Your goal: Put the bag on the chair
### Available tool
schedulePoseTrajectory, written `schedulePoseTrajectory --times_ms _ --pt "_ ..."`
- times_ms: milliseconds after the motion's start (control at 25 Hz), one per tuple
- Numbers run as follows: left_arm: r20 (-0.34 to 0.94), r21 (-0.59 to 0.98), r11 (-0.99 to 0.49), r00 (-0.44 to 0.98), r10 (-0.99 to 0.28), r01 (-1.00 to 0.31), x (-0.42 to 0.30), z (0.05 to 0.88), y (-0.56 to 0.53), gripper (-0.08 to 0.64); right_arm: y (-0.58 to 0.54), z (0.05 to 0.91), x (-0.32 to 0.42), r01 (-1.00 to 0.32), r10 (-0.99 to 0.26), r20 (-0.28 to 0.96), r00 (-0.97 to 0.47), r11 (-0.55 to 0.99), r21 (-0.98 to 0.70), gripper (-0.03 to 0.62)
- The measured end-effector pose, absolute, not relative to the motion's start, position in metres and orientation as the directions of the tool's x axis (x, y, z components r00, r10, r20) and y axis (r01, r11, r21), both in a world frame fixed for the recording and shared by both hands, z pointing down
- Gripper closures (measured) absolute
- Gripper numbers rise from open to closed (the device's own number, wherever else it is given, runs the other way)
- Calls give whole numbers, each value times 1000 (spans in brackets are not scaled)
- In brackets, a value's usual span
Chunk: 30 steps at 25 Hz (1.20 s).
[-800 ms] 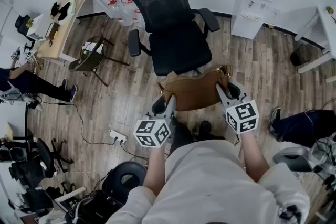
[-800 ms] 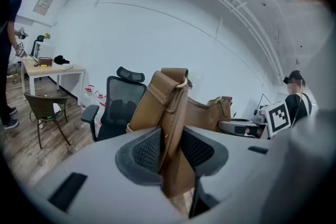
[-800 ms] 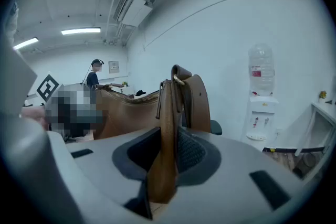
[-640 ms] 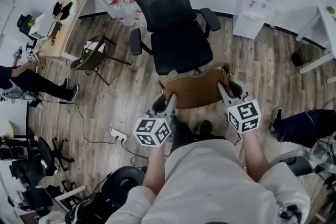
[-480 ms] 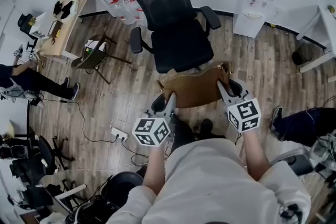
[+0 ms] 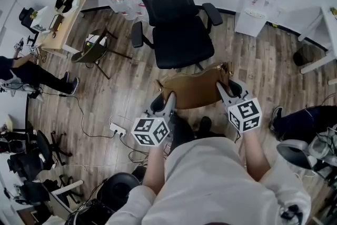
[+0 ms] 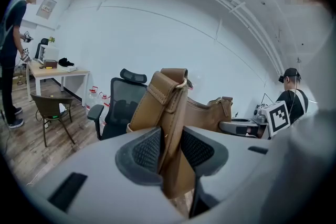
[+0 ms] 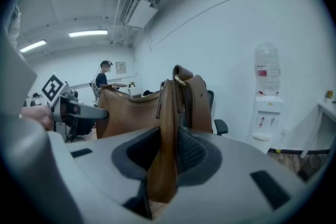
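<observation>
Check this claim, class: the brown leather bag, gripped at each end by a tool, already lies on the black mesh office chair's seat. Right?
Wrong. The head view shows the brown leather bag held in the air short of the black mesh office chair, not on its seat. The left tool and right tool do grip its ends.

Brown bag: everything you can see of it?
The bag is tan, leather-looking, with stitched strap tabs, gold rings and a top zip. It hangs upright above the floor, stretched between the left claw and right claw, each shut on one end, in front of the black chair, not on it.
</observation>
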<state>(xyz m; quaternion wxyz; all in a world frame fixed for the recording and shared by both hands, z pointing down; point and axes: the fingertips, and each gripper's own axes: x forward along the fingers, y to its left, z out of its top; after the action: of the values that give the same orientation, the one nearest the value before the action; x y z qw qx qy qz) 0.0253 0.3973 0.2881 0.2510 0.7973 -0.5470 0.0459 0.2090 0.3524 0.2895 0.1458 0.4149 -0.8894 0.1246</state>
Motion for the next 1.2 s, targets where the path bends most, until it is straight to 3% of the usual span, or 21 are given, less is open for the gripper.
schedulePoseTrajectory --times_ms 1200 --pt "388 385 -277 427 -817 -880 20 312 353 448 314 309 206 -784 -678 436 -592 610 -114 477"
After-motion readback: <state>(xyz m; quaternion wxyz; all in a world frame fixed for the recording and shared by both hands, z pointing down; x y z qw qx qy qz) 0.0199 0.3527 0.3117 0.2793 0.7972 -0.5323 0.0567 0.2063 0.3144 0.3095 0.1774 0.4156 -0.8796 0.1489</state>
